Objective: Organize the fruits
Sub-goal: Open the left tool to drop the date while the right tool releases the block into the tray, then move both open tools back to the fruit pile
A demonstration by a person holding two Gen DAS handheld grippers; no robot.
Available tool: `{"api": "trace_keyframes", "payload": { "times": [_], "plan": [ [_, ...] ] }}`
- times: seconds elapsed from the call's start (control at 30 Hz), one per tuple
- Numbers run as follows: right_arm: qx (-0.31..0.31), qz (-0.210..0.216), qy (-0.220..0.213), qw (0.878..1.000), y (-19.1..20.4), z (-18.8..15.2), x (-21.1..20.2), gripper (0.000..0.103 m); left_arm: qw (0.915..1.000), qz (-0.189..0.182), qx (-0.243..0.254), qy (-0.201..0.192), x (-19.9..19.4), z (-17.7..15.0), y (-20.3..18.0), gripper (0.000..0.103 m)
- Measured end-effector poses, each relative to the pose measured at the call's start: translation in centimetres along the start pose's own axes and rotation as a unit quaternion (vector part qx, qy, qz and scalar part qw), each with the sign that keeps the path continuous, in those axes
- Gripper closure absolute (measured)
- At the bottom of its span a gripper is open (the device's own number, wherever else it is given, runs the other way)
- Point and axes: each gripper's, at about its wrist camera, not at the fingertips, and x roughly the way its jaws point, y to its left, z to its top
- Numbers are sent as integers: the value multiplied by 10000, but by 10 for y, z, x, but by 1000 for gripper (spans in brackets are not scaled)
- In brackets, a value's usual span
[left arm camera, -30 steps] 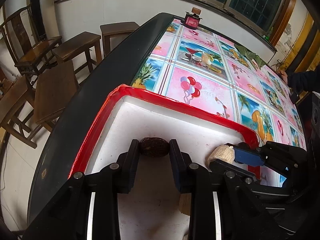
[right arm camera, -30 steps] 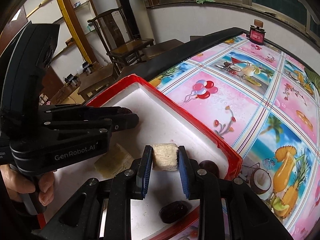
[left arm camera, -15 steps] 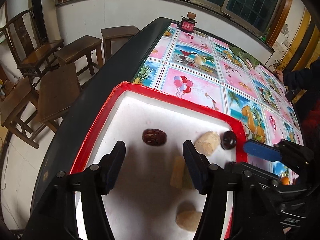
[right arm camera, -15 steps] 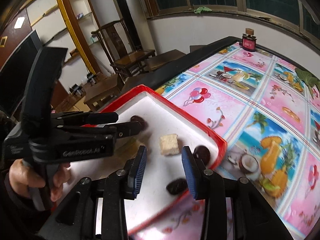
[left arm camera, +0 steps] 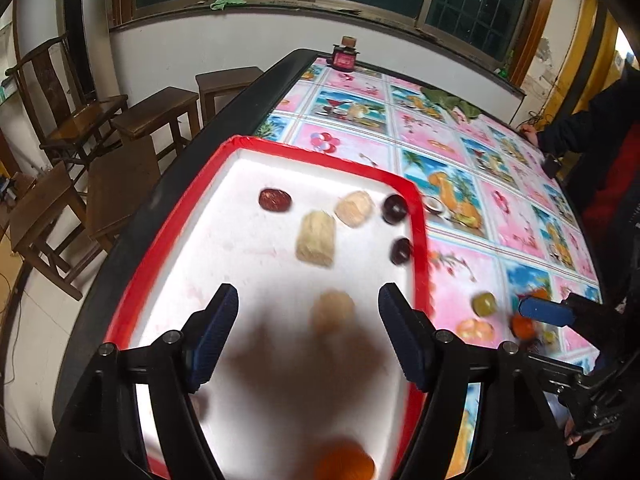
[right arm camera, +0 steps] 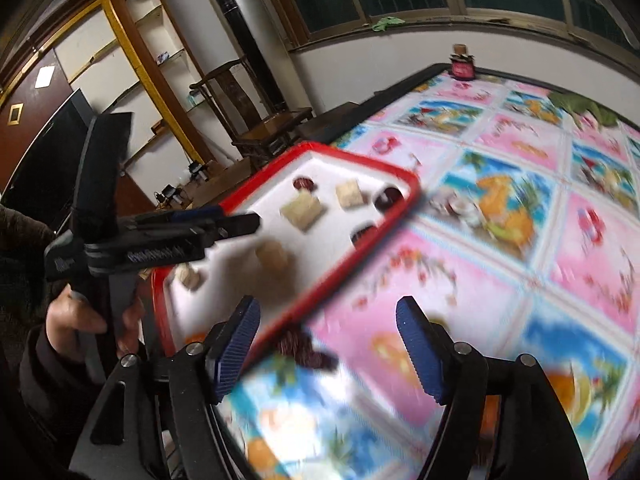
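Note:
A red-rimmed white tray (left arm camera: 419, 216) holds a red date (left arm camera: 274, 199), pale chunks (left arm camera: 315, 238) and two dark round fruits (left arm camera: 394, 209). My left gripper (left arm camera: 308, 304) hovers above the tray's near half, its jaws opening with nothing gripped; a blurred pale chunk (left arm camera: 333, 312) lies on the tray below the gap. My right gripper (right arm camera: 328, 312) hangs over the tray's near rim (right arm camera: 344, 272) and the tablecloth, jaws opening and empty. A green fruit (left arm camera: 484, 303), orange pieces (left arm camera: 474, 329) and dark red fruit (right arm camera: 308, 350) lie loose on the cloth.
A picture-printed tablecloth (left arm camera: 440, 140) covers the dark-edged table. A small jar (left arm camera: 344, 56) stands at its far end. Wooden stools (left arm camera: 156, 116) and chairs crowd the left side. Another person's sleeve (left arm camera: 580, 132) rests at the far right edge.
The left gripper let go of the red date and the right one let go of a pale chunk. Both drew back and upward from the tray, and their jaws spread wide.

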Motion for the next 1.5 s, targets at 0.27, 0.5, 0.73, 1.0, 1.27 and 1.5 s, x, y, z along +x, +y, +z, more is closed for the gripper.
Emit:
{"api": "trace_keyframes", "payload": {
  "times": [0.27,0.5,0.73,1.0,1.27,1.5],
  "plan": [
    [57,-299,-65,9995,-10,-47,-43,30,9997,-211,70,-31,-18,-24,-24,30],
    [299,-460,-154,9984,-26,-76,-68,30,9985,-301,452,52,-19,-32,-54,30],
    [562,-794,-171,9951,-48,-92,-79,36,9895,-393,1388,115,-17,-43,-91,30],
    [343,-939,-15,9950,-38,-97,-69,52,9758,-471,2114,301,-4,-53,-114,41],
    [248,-1085,-62,9938,-40,-86,-68,52,9632,-667,2520,660,14,-58,-128,74],
    [315,-1066,103,9937,-39,-89,-64,52,9615,-648,2545,812,24,-60,-125,74]
  ]
}}
